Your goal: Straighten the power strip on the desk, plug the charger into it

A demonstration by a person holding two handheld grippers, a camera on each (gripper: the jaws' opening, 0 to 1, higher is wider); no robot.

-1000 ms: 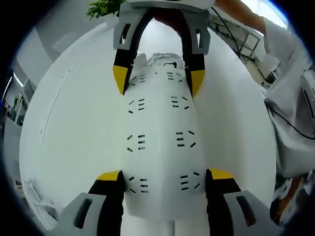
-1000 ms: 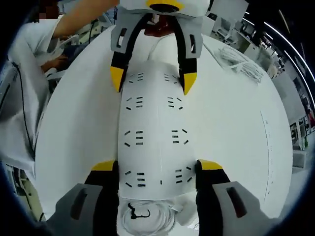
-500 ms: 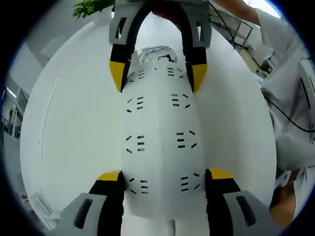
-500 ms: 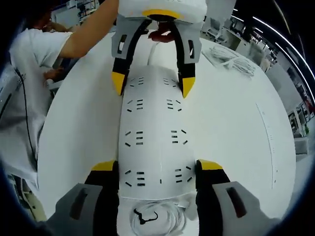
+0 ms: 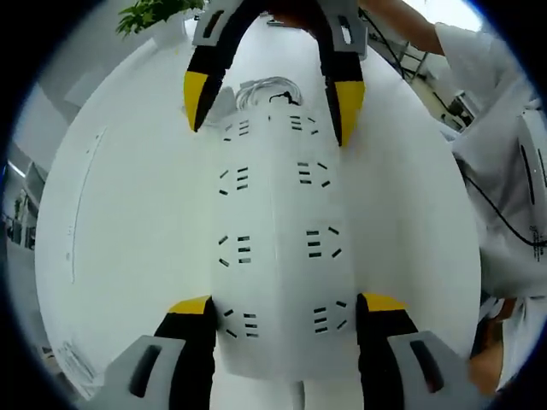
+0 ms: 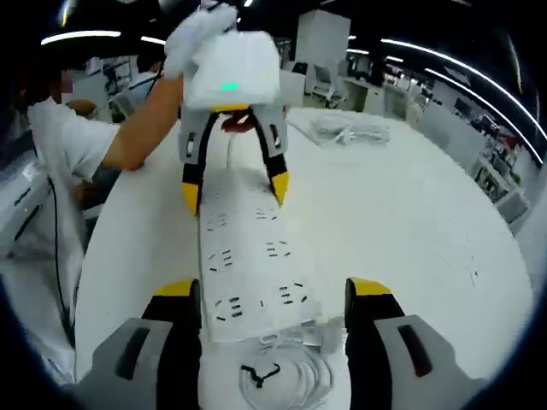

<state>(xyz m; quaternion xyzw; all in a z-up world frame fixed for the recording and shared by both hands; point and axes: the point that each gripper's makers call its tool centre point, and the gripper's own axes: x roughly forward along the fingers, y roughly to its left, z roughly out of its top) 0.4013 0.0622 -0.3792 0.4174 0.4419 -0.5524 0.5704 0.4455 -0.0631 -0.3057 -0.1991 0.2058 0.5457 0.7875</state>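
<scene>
Left gripper view: white power strip (image 5: 278, 256), two socket columns.

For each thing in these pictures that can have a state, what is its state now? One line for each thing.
power strip: lying flat on the desk, sockets up, nothing plugged in.
left gripper: jaws closed against the sides of one end of the strip.
right gripper: open, jaws clear of the strip's sides.
coiled white cable: bundled, at the strip's end near the right gripper.
desk: white, bare beside the strip.
</scene>
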